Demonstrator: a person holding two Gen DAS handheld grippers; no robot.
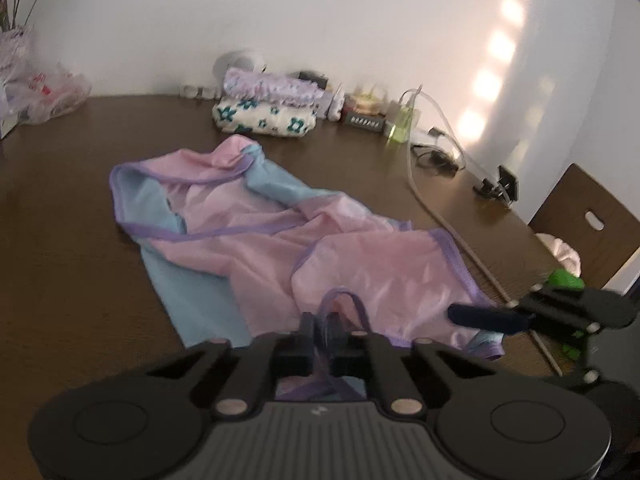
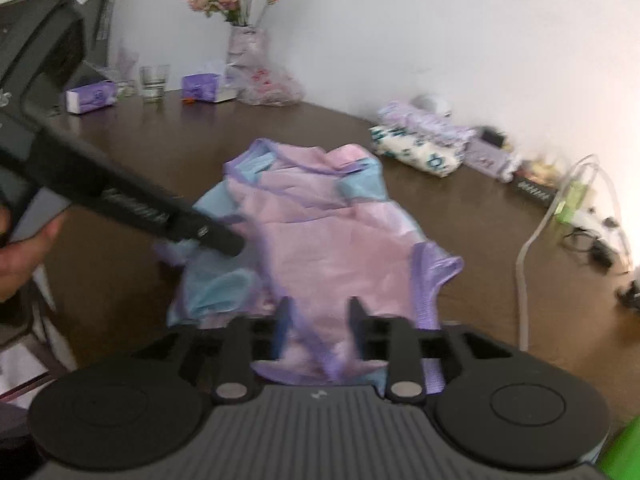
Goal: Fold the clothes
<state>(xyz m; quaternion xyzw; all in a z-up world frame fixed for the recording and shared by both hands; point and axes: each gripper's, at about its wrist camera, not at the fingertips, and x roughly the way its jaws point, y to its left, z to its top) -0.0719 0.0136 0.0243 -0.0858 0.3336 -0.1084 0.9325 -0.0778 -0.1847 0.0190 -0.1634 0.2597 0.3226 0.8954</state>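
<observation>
A pink and light-blue garment point(image 1: 248, 236) with purple trim lies crumpled on the dark wooden table point(image 1: 60, 248); it also shows in the right wrist view point(image 2: 320, 232). My left gripper point(image 1: 322, 326) is shut on the garment's purple-trimmed near edge. It reaches in from the left in the right wrist view point(image 2: 224, 240), low over the cloth's blue part. My right gripper point(image 2: 320, 312) is open, its fingers on either side of the garment's near pink edge. It enters the left wrist view from the right point(image 1: 480, 318).
Folded clothes point(image 1: 268, 106) are stacked at the table's back by the wall. Cables, chargers and a hose point(image 1: 432, 200) lie at the right. A vase of flowers point(image 2: 244, 56), plastic bags, a glass point(image 2: 154, 80) and tissue packs stand at the back left. A chair point(image 1: 588, 220) stands right.
</observation>
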